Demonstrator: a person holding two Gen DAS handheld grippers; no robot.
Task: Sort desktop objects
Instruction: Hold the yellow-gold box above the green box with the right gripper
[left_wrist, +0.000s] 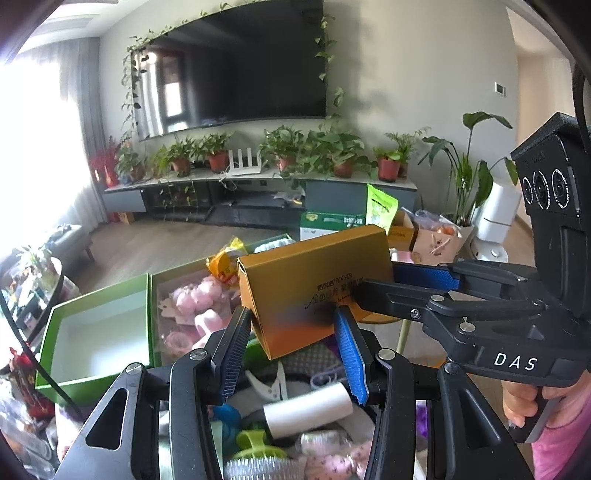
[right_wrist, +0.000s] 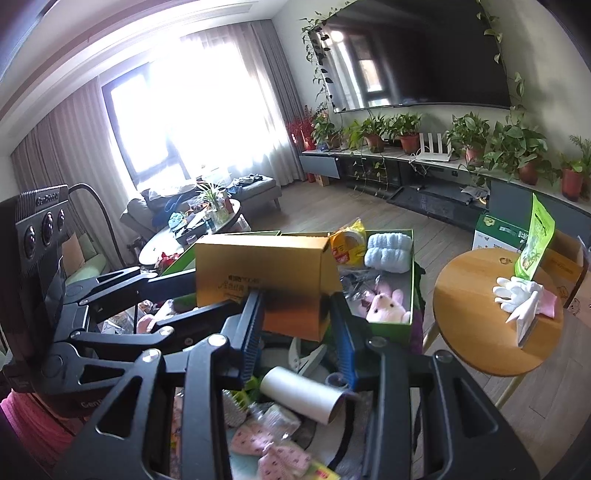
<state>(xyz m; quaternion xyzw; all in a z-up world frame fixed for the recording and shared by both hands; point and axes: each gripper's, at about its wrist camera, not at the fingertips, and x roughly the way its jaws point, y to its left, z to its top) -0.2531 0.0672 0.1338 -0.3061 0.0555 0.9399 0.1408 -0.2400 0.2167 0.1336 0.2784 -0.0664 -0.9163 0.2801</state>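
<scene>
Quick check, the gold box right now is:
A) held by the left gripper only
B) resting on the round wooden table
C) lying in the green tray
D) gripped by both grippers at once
D. The gold box is off the clutter, with the left gripper pinching its near corner and the right gripper clamped on its lower edge; in the left wrist view the right gripper's fingers straddle the box's right end.

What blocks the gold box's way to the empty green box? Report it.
Nothing visible does. Both claws, the left claw and the right claw, hold the gold box up above the clutter; the empty green box lies open beside it, with only air between.
</scene>
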